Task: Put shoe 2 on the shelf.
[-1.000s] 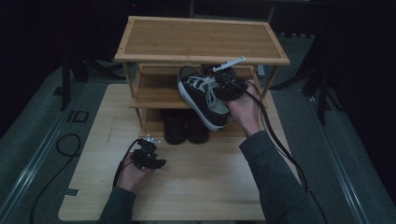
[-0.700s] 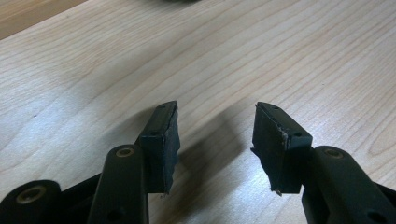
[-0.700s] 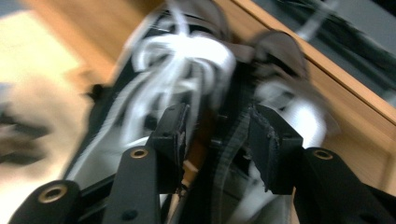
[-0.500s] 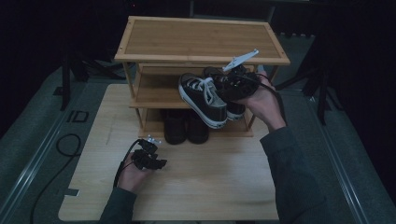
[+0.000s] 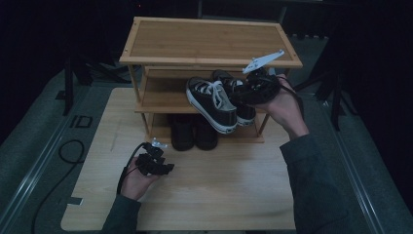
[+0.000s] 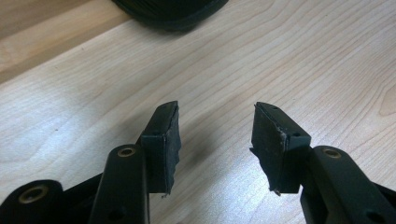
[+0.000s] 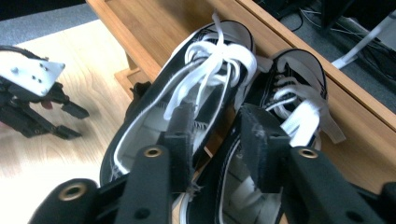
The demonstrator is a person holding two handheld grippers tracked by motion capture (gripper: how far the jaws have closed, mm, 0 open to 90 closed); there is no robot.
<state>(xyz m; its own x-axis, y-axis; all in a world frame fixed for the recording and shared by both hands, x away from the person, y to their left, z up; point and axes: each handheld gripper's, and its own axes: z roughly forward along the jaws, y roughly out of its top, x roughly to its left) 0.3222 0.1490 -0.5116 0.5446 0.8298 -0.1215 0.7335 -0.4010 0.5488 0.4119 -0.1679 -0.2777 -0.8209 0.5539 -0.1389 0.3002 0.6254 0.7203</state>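
A pair of black sneakers with white laces (image 5: 213, 103) hangs tilted at the front of the rack's middle shelf (image 5: 158, 97), toes sticking out toward me. My right gripper (image 5: 243, 93) comes in from the right. Its jaws have just been closing. In the right gripper view one jaw sits inside each sneaker (image 7: 205, 70), and the right gripper (image 7: 219, 116) pinches the two inner collars together. My left gripper (image 5: 164, 168) rests low on the wooden board. Its jaws stand apart with only bare wood between them, as the left gripper (image 6: 215, 109) view shows.
The bamboo shoe rack (image 5: 209, 41) has a bare top. A pair of black shoes (image 5: 193, 132) stands on its bottom shelf, just ahead of the left gripper. The board (image 5: 229, 190) ends at grey floor on both sides. A cable (image 5: 68, 151) lies left of it.
The right hand has lifted the sneakers up and to the right, closer to the middle shelf. The left hand has stayed where it was.
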